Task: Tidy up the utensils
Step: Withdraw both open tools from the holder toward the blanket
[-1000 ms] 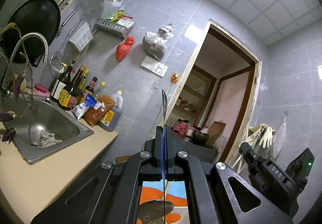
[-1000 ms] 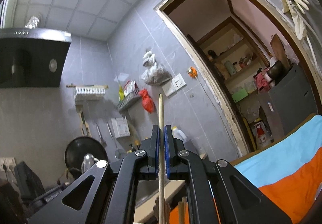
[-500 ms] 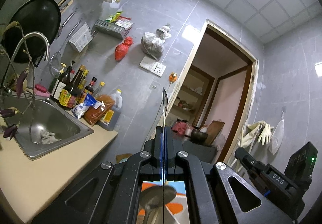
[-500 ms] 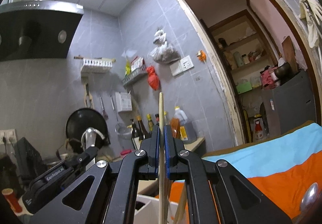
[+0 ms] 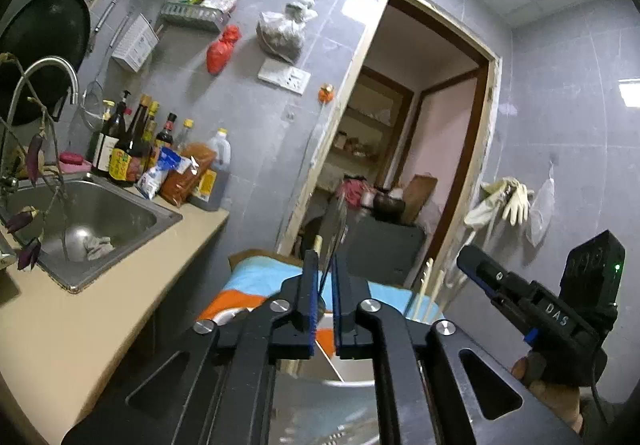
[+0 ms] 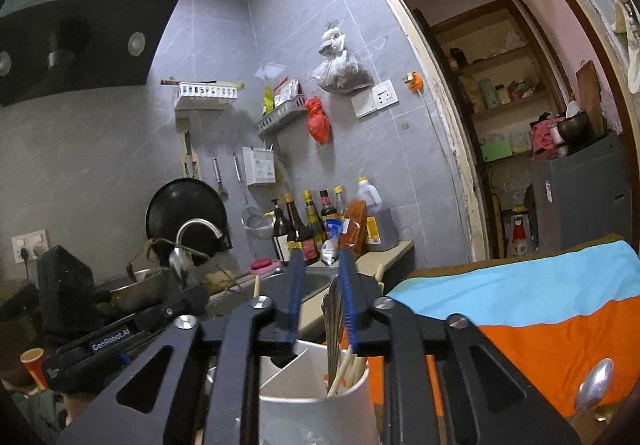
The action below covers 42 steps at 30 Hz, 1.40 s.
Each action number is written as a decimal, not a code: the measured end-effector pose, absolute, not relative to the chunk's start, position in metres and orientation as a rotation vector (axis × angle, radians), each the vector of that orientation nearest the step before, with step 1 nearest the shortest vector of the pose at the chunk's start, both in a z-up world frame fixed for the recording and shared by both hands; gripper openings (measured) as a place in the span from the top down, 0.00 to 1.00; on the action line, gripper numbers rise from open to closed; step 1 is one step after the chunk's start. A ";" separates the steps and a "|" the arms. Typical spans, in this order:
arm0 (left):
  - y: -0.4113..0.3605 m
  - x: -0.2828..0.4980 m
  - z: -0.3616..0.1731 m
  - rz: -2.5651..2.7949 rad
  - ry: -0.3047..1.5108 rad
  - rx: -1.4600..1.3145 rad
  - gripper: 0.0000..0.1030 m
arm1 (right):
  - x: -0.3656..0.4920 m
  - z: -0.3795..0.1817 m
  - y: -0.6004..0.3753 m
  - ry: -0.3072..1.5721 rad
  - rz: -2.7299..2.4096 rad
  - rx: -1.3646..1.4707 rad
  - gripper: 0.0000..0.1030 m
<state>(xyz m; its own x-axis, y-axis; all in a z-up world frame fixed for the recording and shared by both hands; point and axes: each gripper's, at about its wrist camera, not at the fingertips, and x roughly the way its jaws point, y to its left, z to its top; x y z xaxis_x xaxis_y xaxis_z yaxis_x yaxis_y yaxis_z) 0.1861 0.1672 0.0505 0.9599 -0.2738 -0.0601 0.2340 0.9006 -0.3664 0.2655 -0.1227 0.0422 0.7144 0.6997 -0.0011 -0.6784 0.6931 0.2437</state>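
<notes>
Over the white holder (image 6: pixel 360 405), near centre, both grippers are letting go. R gripper (image 6: pixel 320 277): jaws were clamped on a chopstick a sec ago and are now opening to a narrow gap w/ nothing pinched. The chopsticks (image 6: pixel 344 369) stand in the holder's right compartment. L gripper (image 5: pixel 326 285): jaws opening just a crack. The spoon (image 5: pixel 338 221) sits loose btwn the pads, blurred and tilting right, prob. starting to drop. So chopstick looks done, spoon next. Another spoon (image 6: pixel 596 385) lies on the orange cloth (image 6: pixel 540 345), near right.
</notes>
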 end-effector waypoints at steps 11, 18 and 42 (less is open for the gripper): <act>0.129 0.162 0.077 -0.275 0.128 -0.283 0.41 | 0.237 0.060 -0.168 0.091 0.704 0.226 0.36; 0.088 0.147 0.097 -0.275 0.126 -0.195 0.21 | 0.200 0.087 -0.215 0.065 0.649 0.210 0.14; -0.024 0.098 0.117 -0.413 0.188 -0.058 0.04 | 0.116 0.104 -0.316 0.203 0.402 0.129 0.00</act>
<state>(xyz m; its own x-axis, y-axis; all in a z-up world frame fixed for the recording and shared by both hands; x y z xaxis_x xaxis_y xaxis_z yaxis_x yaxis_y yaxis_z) 0.0979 -0.0237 0.1175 0.8988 -0.4041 -0.1697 0.3933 0.9145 -0.0945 0.1157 -0.3157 0.1037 0.9005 0.4003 -0.1698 -0.3747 0.9125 0.1640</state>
